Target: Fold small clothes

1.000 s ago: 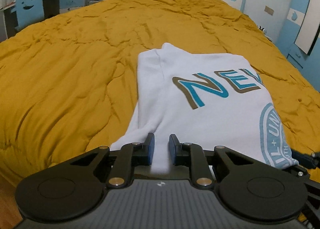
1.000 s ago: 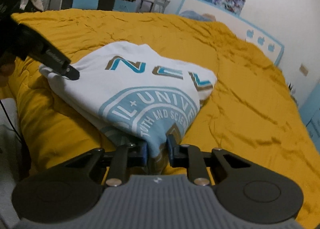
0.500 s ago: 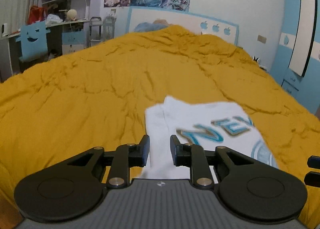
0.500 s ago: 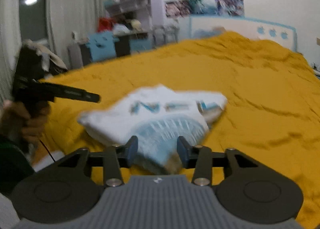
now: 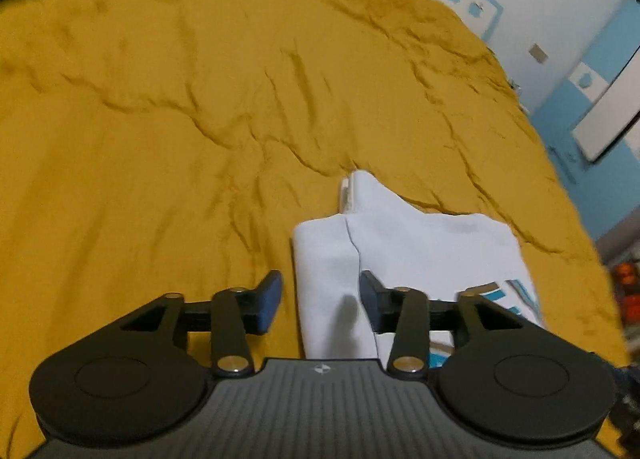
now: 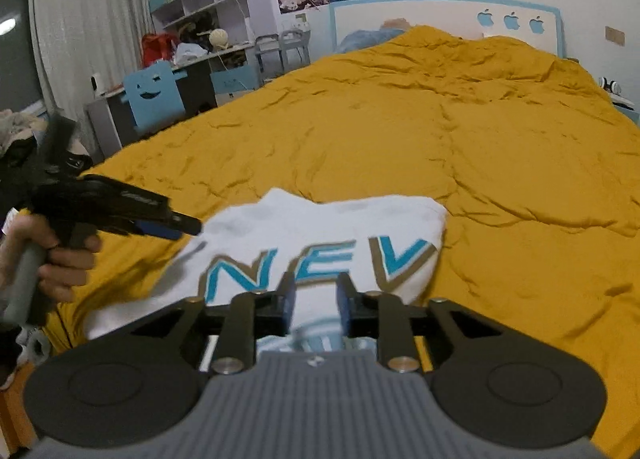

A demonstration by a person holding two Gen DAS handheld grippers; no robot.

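Note:
A folded white shirt (image 6: 320,235) with blue and tan letters lies on the yellow bedspread (image 6: 440,131) near the bed's near edge. It also shows in the left wrist view (image 5: 408,243). My left gripper (image 5: 320,299) is open and empty, held just above the shirt's left edge; it also shows in the right wrist view (image 6: 160,225), at the shirt's left side. My right gripper (image 6: 314,301) is open and empty, above the shirt's near part, with the printed letters just beyond its fingertips.
A headboard (image 6: 440,15) with apple cut-outs stands at the far end of the bed. A cluttered desk with a blue smiley chair (image 6: 154,95) and shelves are at the left. A blue wardrobe (image 5: 600,99) stands to the right of the bed.
Both grippers let go of the shirt's near edge, opened and lifted off it. The shirt now lies folded on the bed, and the left gripper has moved left.

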